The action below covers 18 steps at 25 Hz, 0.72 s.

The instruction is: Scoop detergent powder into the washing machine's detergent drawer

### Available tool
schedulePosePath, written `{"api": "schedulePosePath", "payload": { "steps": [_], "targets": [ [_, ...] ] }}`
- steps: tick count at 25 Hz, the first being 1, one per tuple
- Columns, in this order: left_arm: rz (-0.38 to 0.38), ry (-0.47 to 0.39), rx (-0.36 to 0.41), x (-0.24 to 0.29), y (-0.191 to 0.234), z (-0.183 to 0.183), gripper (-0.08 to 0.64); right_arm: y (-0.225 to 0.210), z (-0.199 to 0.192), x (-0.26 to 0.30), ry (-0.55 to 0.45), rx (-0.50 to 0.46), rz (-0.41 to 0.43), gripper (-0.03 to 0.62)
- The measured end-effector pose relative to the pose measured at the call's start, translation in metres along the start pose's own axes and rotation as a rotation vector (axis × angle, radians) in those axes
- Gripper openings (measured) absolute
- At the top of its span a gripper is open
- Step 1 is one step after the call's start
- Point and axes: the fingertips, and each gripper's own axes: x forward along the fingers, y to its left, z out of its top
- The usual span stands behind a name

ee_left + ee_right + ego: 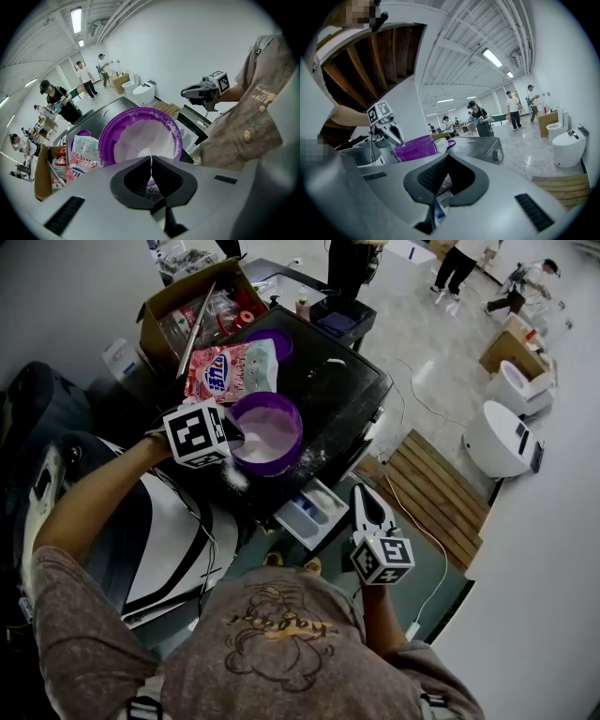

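Note:
A purple bowl (267,432) of white detergent powder stands on the black top of the washing machine (347,390). My left gripper (232,437) reaches over the bowl's near rim. In the left gripper view, the left gripper (151,158) is shut on a thin white scoop (149,153), whose tip points into the bowl (140,136). The detergent drawer (314,512) is pulled out at the machine's front. My right gripper (363,495) hangs just right of the drawer, shut and holding nothing. Seen from the right gripper (447,154), the drawer (438,208) lies below the jaws.
A pink detergent bag (230,371) and a purple lid (272,341) lie behind the bowl. A cardboard box (187,306) sits at the back left. A wooden pallet (436,493) and white toilets (502,437) stand on the floor to the right. Several people stand far off.

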Motion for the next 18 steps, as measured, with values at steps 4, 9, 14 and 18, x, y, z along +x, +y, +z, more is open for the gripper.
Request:
{"api": "schedulePosePath", "payload": {
  "steps": [4, 9, 14, 18],
  "targets": [
    [-0.037, 0.009, -0.003, 0.003, -0.007, 0.002, 0.023, -0.002, -0.001, -0.001, -0.003, 0.003, -0.002, 0.002],
    [-0.116, -0.007, -0.045, 0.002, -0.014, 0.007, 0.023, -0.005, -0.003, -0.002, -0.005, 0.004, -0.003, 0.002],
    [-0.198, -0.027, -0.100, -0.001, -0.018, 0.011, 0.023, -0.005, 0.001, -0.003, -0.012, 0.028, -0.011, 0.002],
    [-0.245, -0.046, -0.129, -0.002, -0.022, 0.016, 0.023, -0.006, 0.001, -0.004, -0.013, 0.022, -0.014, 0.002]
  ]
}}
